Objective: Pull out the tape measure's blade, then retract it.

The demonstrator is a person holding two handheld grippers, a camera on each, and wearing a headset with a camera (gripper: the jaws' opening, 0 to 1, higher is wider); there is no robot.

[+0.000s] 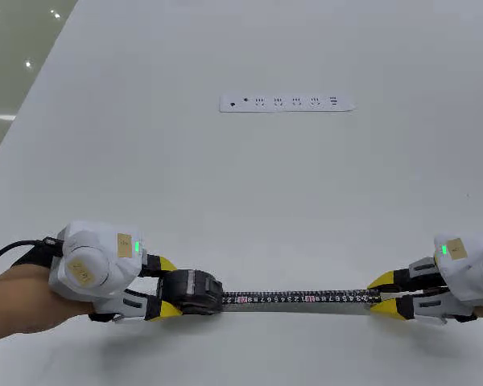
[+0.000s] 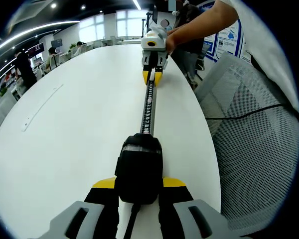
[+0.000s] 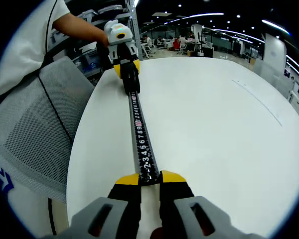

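Note:
The black tape measure case (image 1: 191,292) lies near the table's front edge, with my left gripper (image 1: 164,287) shut on it. Its blade (image 1: 302,298), marked with numerals, stretches rightward to my right gripper (image 1: 382,294), which is shut on the blade's end. In the left gripper view the case (image 2: 138,168) sits between the yellow-tipped jaws and the blade (image 2: 148,107) runs away to the right gripper (image 2: 152,75). In the right gripper view the blade (image 3: 139,134) starts between the jaws of the right gripper (image 3: 149,180) and leads to the case (image 3: 130,78) held by the left gripper (image 3: 125,67).
A white power strip (image 1: 286,103) lies flat at the middle of the white table (image 1: 249,193). A grey mesh chair (image 2: 254,139) stands at the table's near edge beside the person. A black cable (image 1: 4,253) trails from the left hand.

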